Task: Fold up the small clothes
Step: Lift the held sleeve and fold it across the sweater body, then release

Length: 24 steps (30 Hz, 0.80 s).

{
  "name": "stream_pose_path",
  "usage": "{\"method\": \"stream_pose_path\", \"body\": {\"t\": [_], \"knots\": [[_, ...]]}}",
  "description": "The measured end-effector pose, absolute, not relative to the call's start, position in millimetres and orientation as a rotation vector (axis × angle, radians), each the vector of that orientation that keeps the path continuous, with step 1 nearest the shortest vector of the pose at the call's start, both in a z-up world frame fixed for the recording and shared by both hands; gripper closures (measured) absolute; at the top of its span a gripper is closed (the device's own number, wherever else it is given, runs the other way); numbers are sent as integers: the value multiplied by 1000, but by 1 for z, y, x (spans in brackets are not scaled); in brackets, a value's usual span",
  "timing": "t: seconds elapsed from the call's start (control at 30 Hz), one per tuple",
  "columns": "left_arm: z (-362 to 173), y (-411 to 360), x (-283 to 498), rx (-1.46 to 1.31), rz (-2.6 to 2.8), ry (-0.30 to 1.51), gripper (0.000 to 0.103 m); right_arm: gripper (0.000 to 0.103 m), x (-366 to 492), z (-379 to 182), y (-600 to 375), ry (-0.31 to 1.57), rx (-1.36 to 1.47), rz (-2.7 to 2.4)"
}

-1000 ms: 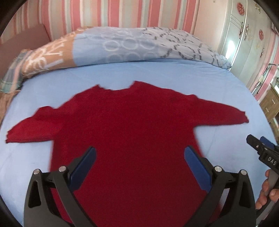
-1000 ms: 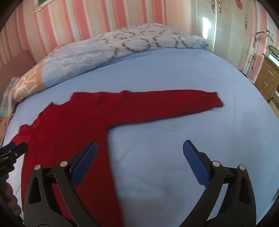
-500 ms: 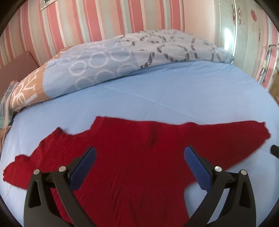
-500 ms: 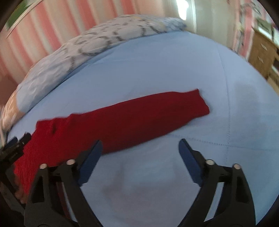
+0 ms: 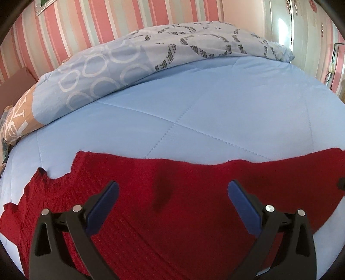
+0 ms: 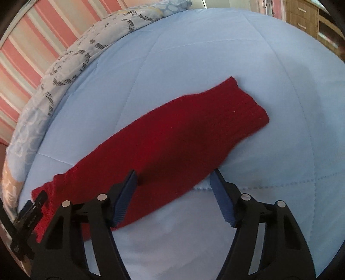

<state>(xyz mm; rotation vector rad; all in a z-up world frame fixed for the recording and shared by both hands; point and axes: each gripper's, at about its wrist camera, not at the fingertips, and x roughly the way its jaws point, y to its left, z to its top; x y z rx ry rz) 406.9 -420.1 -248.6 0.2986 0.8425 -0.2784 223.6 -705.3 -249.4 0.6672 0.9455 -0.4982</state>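
A small red knitted sweater [image 5: 172,206] lies flat on the light blue bed cover [image 5: 194,107]. In the left wrist view my left gripper [image 5: 171,193] is open and empty, low over the sweater's shoulder area, with the neckline at the left. In the right wrist view my right gripper [image 6: 173,181] is open and empty, its blue fingers on either side of the right sleeve [image 6: 183,133], which stretches up and right to its cuff. The left gripper's tip [image 6: 28,215] shows at that view's left edge.
A rolled patterned quilt [image 5: 151,49] lies along the far edge of the bed below a pink striped wall [image 5: 107,23]. A white wardrobe [image 5: 301,28] stands at the right. A wooden dresser [image 6: 306,17] is beyond the bed's far right.
Both grippers have come down and forward toward the sweater. The left one moved up from the body to the shoulder. The right one moved onto the sleeve and now straddles it.
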Motion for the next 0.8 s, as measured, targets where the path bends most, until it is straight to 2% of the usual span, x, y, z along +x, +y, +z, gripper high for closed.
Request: {"method": "stream_pose_path", "body": {"t": [0.07,0.1,0.13,0.2,0.53,0.8], "knots": [[-251,-420,410,301,-280,848,2,52,229,-248,-701,950,621,-511],[-252,-420,411,302,-278,849,2,67,231,-247,-698,956,584,-519],[-254,-420,413,305,-276,853,2,76,233,-246,-694,953,571,-523],[-257,-418,416,303,-274,861,2,84,235,-243,-688,951,544,-506],[-260,-395,430,277,-306,928,2,85,245,-170,-592,867,257,-325],[-233,-302,427,230,-252,957,2,85,288,-132,-470,876,257,-78]]}}
